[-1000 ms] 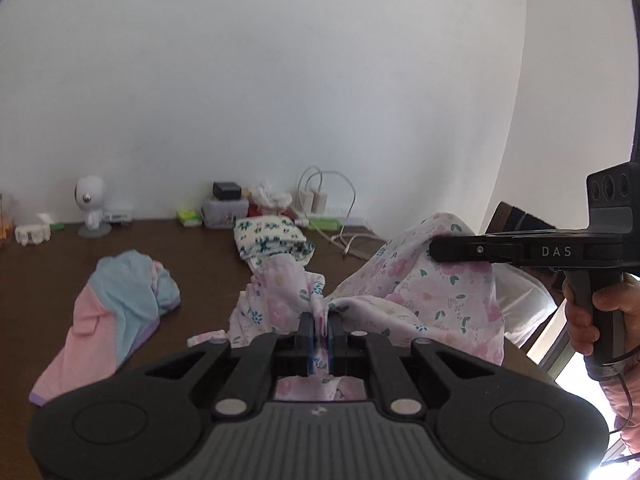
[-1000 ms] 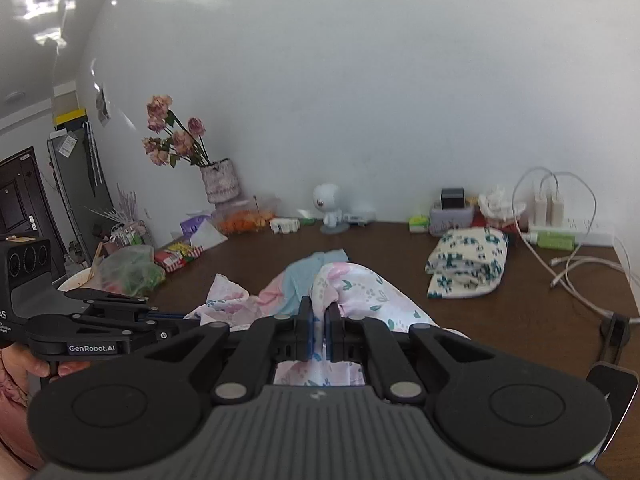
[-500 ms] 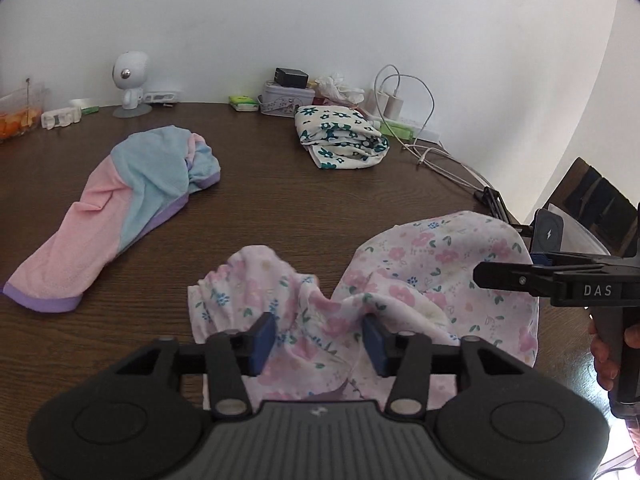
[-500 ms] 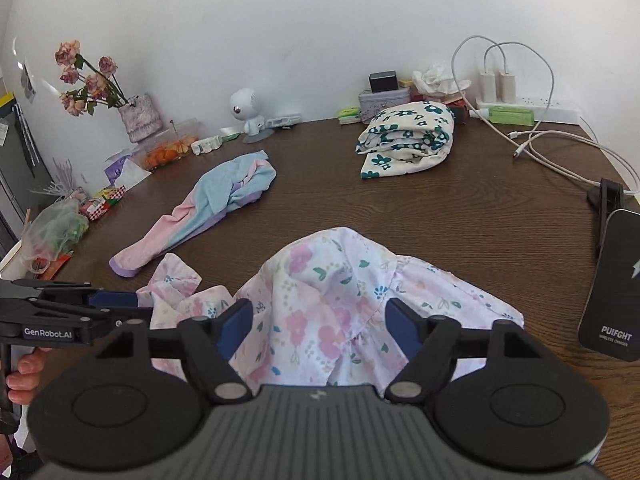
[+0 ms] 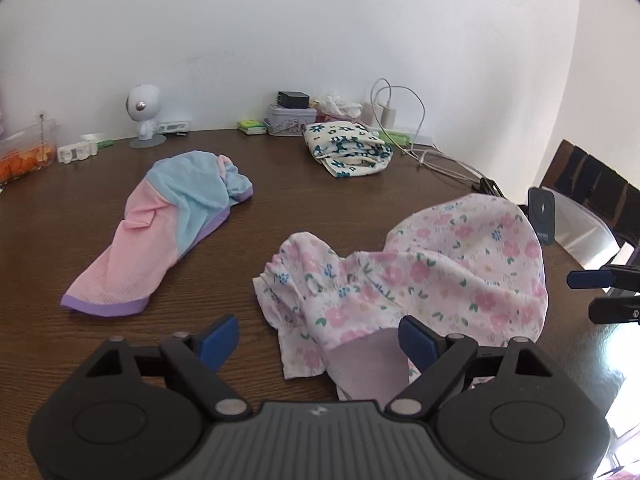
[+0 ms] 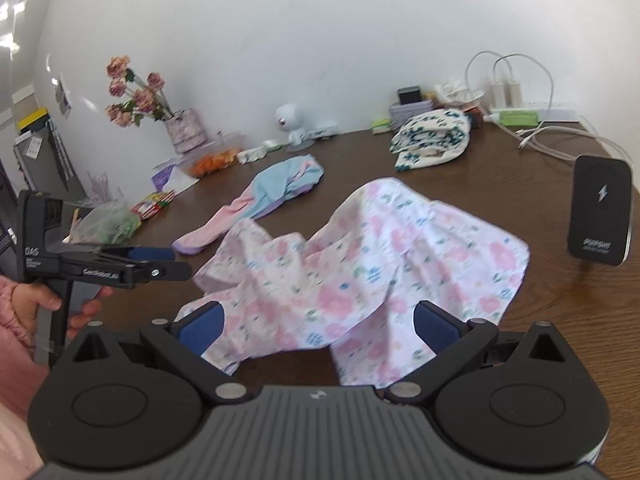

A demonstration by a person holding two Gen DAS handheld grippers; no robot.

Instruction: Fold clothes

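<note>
One clear tub (image 5: 26, 152) at table's (image 5: 280, 184) back left, orange contents, can't identify. Both grippers wide open, gripping nothing: left gripper (image 5: 318, 338) and right gripper (image 6: 318, 322) straddle near edge of floral garment (image 5: 420, 280), crumpled on table. Pink-blue garment (image 5: 168, 224) left of it, folded floral bundle (image 5: 346, 148) behind.

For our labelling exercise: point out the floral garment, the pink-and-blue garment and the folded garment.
floral garment (image 5: 432, 276), left wrist view, middle of cloth.
pink-and-blue garment (image 5: 168, 232), left wrist view, pink part.
folded garment (image 5: 346, 148), left wrist view, top.
</note>
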